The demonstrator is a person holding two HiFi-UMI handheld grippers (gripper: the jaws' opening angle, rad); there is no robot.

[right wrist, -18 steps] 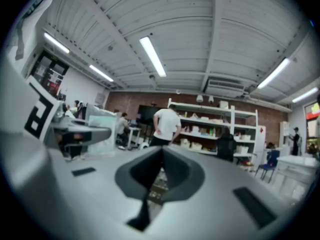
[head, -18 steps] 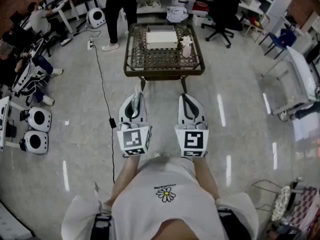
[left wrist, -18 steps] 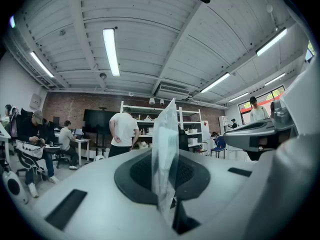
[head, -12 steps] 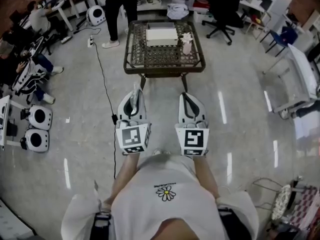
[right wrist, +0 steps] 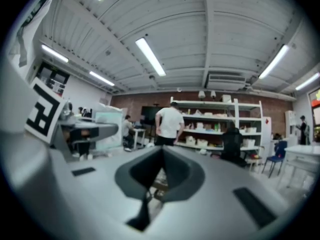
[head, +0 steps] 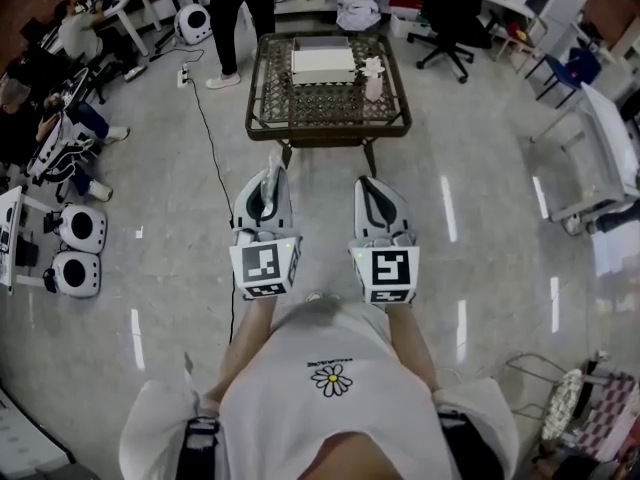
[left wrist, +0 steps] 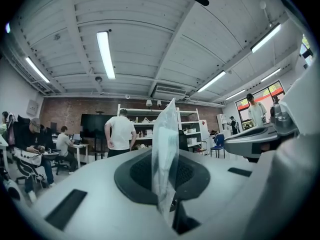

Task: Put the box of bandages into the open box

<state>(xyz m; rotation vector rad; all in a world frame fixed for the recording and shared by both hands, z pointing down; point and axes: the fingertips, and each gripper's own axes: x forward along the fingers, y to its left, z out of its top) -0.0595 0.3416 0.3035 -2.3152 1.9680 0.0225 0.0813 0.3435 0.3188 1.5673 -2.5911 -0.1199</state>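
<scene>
The table (head: 327, 133) stands ahead of you, at the far centre. On it, the open box (head: 323, 66) lies toward the far edge, with the small pack (head: 373, 80) just to its right. Your left gripper (head: 272, 173) and right gripper (head: 366, 184) sit side by side, nearer than the table and apart from it. A plastic sheet (left wrist: 165, 149) stands between the left jaws. A cable (head: 207, 158) lies on the floor left of the table

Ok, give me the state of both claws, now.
Left claw: closed on a clear plastic packet.
Right claw: closed, nothing in it.
</scene>
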